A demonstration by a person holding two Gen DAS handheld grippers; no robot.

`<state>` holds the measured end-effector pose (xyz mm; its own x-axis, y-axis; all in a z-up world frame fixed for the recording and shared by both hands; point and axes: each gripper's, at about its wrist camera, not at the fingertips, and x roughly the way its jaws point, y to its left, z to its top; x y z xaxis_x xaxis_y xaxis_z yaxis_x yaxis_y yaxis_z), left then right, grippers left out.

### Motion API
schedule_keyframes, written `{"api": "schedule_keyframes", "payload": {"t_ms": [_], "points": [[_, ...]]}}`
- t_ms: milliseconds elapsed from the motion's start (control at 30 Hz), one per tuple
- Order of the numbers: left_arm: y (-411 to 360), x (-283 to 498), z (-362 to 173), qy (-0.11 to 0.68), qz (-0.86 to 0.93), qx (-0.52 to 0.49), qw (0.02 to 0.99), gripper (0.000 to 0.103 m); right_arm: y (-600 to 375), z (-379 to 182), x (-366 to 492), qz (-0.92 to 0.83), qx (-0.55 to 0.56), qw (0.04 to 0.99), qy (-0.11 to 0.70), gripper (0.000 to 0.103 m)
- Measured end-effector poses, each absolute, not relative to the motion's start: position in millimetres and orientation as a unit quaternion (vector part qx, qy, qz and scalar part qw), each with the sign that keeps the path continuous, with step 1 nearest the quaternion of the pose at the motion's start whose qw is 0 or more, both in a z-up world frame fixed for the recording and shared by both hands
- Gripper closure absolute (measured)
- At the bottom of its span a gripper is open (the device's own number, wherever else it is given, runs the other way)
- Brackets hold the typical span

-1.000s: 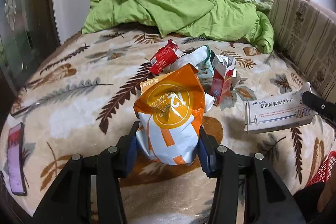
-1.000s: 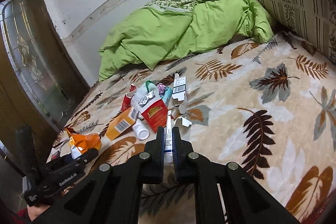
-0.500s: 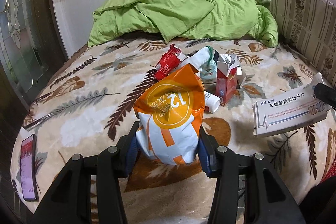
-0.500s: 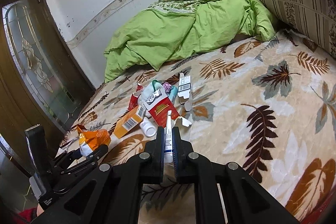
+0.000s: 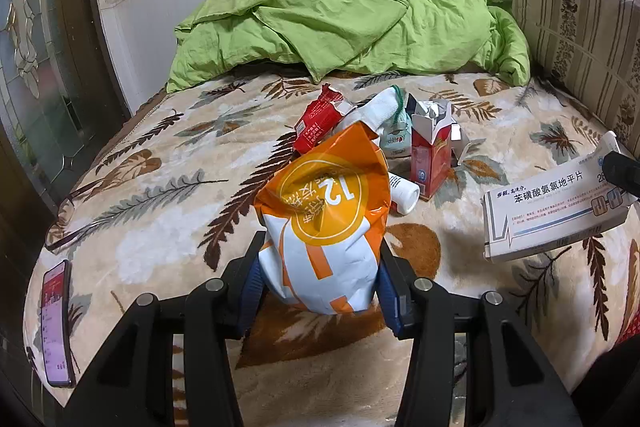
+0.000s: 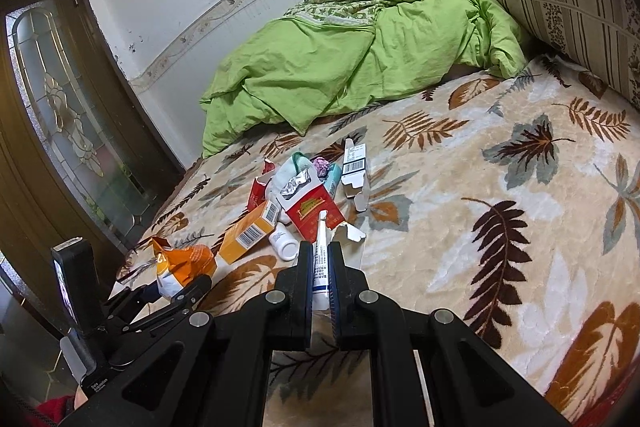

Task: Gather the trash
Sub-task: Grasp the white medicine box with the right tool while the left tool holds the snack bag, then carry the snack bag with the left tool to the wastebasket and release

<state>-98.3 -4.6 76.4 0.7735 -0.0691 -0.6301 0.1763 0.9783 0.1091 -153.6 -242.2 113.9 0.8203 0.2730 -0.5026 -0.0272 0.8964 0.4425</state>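
Right claw's (image 6: 321, 267) body was mostly cut off in the left wrist view; only a black tip showed at 3 o'clock. The white medicine box (image 5: 556, 215) it pinched edge-on read "苯磺酸氨氯地平片"; smaller print was unreadable. In the right wrist view the box showed only as a thin strip, jaws nearly closed on it. Left claw (image 5: 320, 283) was part open, clamped on both sides of an orange-and-white snack bag (image 5: 326, 223) marked "12"; its other text was too creased to read. Both items were held above the leaf-print bed (image 5: 160, 195). Trash pile (image 6: 304, 195) sat at 12 o'clock, phone (image 5: 56, 323) at 9.
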Motion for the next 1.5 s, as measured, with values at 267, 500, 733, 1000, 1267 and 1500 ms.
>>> {"api": "schedule_keyframes", "payload": {"t_ms": [267, 500, 733, 1000, 1267, 1500], "points": [[-5.0, -98.4, 76.5, 0.331, -0.066, 0.081, 0.938, 0.055, -241.0, 113.9, -152.7, 0.082, 0.213, 0.930, 0.289, 0.096], [-6.0, -97.0, 76.2, 0.332, -0.066, 0.081, 0.938, 0.055, -236.6, 114.4, -152.2, 0.084, 0.211, 0.930, 0.289, 0.096], [-6.1, -97.2, 76.1, 0.332, -0.066, 0.080, 0.938, 0.055, -233.7, 114.2, -154.0, 0.088, 0.214, 0.929, 0.290, 0.096], [-6.1, -97.1, 76.1, 0.332, -0.066, 0.079, 0.938, 0.055, -233.0, 114.4, -155.2, 0.089, 0.214, 0.929, 0.289, 0.096], [-5.7, -96.4, 76.0, 0.332, -0.066, 0.079, 0.937, 0.055, -232.8, 114.5, -155.9, 0.091, 0.216, 0.928, 0.290, 0.096], [-4.2, -96.8, 76.9, 0.332, -0.067, 0.077, 0.938, 0.055, -233.2, 115.4, -158.5, 0.091, 0.222, 0.927, 0.288, 0.096]]}}
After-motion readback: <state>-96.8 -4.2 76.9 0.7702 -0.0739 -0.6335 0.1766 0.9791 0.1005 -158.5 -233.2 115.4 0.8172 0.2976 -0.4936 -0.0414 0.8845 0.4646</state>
